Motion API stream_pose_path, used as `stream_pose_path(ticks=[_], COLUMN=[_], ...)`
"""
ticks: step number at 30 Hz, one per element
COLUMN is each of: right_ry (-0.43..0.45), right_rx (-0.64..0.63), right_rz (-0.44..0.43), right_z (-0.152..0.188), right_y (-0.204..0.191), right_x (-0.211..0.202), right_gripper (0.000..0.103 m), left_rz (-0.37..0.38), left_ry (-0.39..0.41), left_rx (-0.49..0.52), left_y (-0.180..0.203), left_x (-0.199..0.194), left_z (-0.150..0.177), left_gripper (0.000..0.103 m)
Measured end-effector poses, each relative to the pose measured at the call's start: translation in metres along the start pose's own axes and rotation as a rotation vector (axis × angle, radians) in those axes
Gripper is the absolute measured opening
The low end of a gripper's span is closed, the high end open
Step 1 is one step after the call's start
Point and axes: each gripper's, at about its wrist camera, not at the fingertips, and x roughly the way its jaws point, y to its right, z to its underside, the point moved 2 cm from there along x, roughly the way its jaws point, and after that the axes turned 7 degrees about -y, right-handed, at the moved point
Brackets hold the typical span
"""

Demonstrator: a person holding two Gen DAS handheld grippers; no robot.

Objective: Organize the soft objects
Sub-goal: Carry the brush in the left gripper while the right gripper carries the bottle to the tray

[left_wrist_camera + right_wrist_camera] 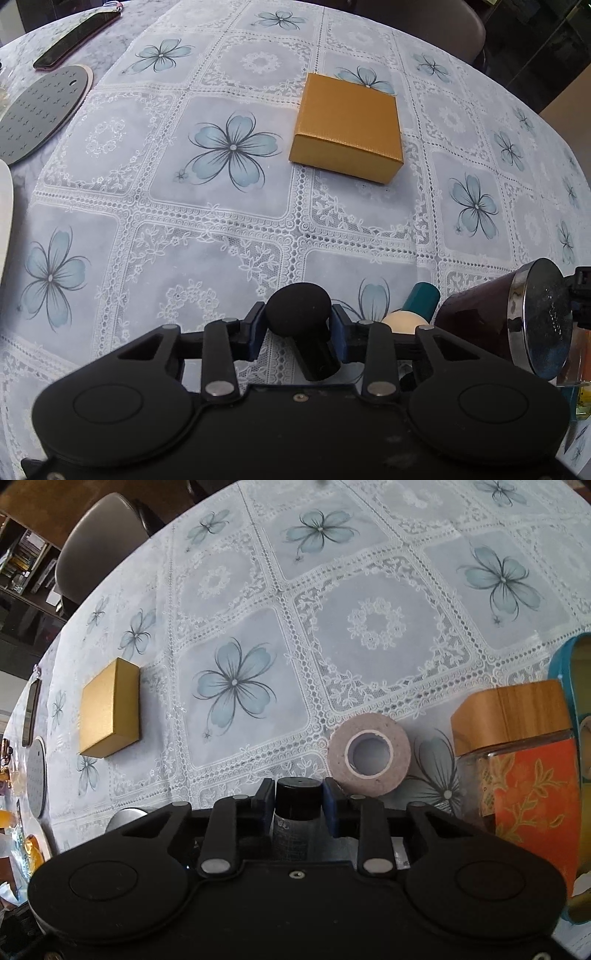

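Left tool (298,325) is squeezing a black foam-headed stick (300,314); right tool (297,805) is gripping a black-capped bottle (297,814) over the counter (376,590).

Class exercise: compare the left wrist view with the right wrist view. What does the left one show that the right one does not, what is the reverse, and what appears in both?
Only the left wrist view shows the left claw shut on a black foam-headed tool, with a dark brown jar beside it.

Only the right wrist view shows the right claw shut on a black-capped bottle, a tape roll and a wooden-lidded jar.

Both show the gold box on the flowered tablecloth.
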Motion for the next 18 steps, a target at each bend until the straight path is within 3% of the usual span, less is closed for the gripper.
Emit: stream_pose_path(ticks=[6,10,18], right_ry=[0.195,0.276,0.305], right_rx=[-0.130,-0.188,-0.227], right_rz=[0.073,0.083,-0.055], right_z=[0.005,0.010,0.030], right_y=[-0.019,-0.031,-0.040], right_x=[-0.047,-0.071,-0.107], right_gripper=[0.029,0.029,0.029], left_rz=[0.017,0.019,0.049], left_ry=[0.043,0.082,0.144], left_rx=[0.011,0.028,0.048], left_y=[0.012,0.024,0.056], left_x=[-0.025,-0.048,-0.099], left_z=[-0.001,-0.003,-0.003], left_gripper=[0.033,0.033,0.033])
